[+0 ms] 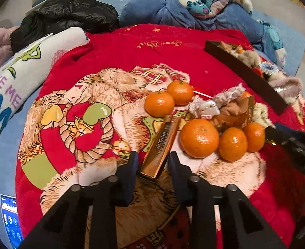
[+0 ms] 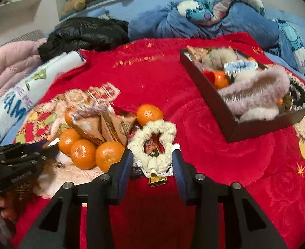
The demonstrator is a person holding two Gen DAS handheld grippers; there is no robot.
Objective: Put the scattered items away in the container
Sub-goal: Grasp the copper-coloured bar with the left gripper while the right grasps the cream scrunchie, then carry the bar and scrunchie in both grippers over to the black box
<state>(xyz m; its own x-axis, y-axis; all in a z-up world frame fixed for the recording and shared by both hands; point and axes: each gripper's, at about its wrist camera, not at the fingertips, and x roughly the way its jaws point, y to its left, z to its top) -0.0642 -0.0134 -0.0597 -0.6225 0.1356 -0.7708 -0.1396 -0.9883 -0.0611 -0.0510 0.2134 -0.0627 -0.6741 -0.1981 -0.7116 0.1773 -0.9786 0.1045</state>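
The left gripper (image 1: pixel 153 159) clamps the gold bar (image 1: pixel 161 146) while the right gripper (image 2: pixel 152 161) squeezes the cream scrunchie (image 2: pixel 154 143), both for lifting into the box (image 2: pixel 229 112).

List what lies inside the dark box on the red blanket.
In the dark box: a pink fluffy hair clip, a tangerine, a blue scrunchie, a beige fluffy piece and a snack packet. Whatever lies beneath them is covered.
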